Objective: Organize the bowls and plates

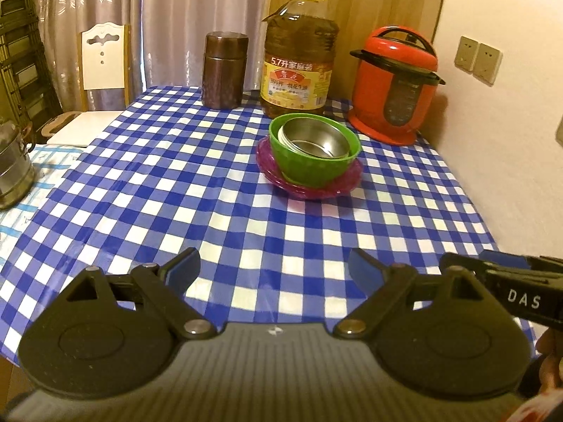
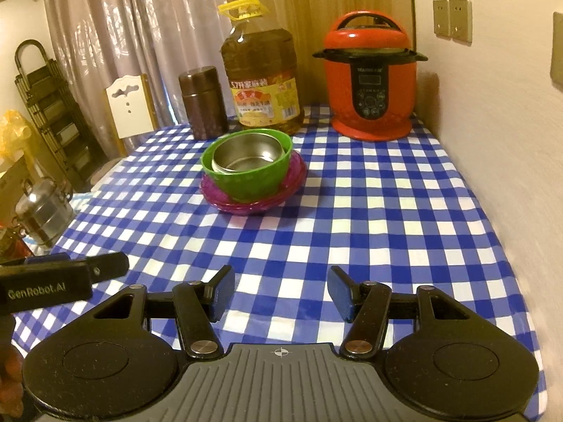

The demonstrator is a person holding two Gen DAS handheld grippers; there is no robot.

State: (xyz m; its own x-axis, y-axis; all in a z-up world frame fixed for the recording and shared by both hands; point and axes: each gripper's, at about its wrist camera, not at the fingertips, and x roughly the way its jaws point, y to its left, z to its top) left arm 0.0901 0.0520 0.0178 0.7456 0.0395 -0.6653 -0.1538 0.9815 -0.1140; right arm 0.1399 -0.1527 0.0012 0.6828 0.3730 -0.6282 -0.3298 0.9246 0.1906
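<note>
Both black tongs, left tongs point(image 1: 274, 270) and right tongs point(image 2: 281, 293), have blue pads, silver rivets, ribbed grey bodies.

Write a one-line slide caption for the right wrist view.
Steel bowl nested in green bowl on purple plates, beyond open right gripper.

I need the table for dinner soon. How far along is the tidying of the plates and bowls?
Done, it seems: the shiny metal bowl sits tilted inside the green plastic bowl, which stands on the stacked magenta plastic plates. In hand: nothing; the left tool and right tool are both open and empty, apart from the stack. Left: perhaps levelling the metal bowl; no other loose dishes show.
</note>
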